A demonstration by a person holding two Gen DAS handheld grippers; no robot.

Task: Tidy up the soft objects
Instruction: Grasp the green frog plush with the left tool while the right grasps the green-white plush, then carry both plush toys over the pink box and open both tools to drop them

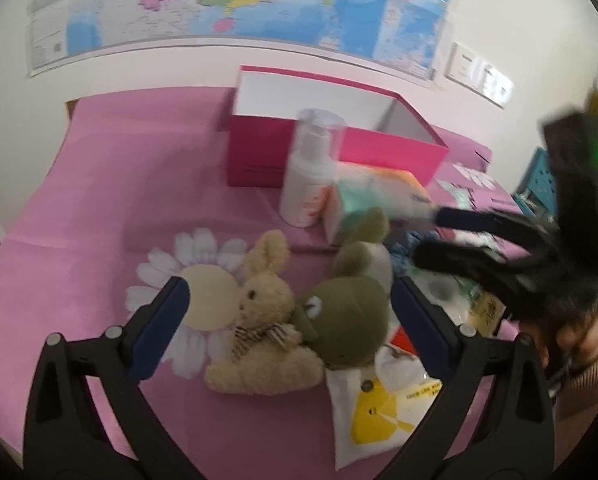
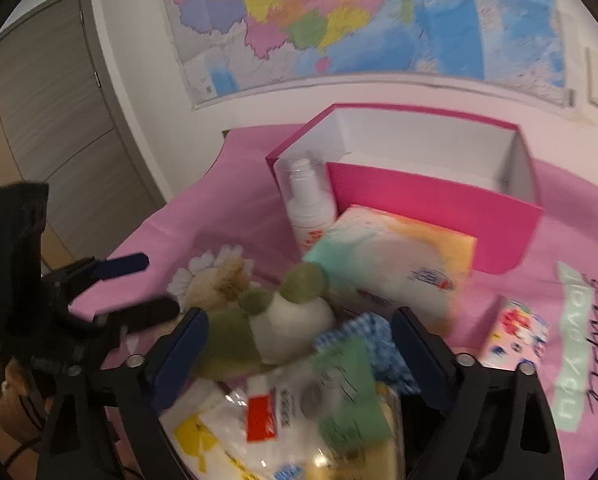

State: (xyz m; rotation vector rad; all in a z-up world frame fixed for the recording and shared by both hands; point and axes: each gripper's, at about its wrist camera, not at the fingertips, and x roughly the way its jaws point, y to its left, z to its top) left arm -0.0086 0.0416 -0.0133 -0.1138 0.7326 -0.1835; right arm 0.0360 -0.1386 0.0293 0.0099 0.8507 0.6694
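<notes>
A beige plush rabbit (image 1: 259, 312) and a green plush frog (image 1: 347, 312) lie side by side on the pink cloth (image 1: 79, 240). My left gripper (image 1: 289, 320) hovers over them, open, one finger outside each toy and touching neither. In the right wrist view the frog (image 2: 259, 320) and a blue knitted cloth (image 2: 363, 336) lie between the fingers of my right gripper (image 2: 299, 352), which is open, its pads clear of them. An open pink box (image 1: 339, 148) (image 2: 439, 208) stands behind. The left wrist view shows the right gripper (image 1: 439, 236) at the right, jaws apart.
A white pump bottle (image 1: 307, 176) and a soft tissue pack (image 1: 375, 196) stand in front of the box. A daisy-shaped mat (image 1: 203, 280) lies under the rabbit. Plastic packets (image 2: 227, 432) and a small patterned carton (image 2: 515, 332) are nearby. A map hangs on the wall.
</notes>
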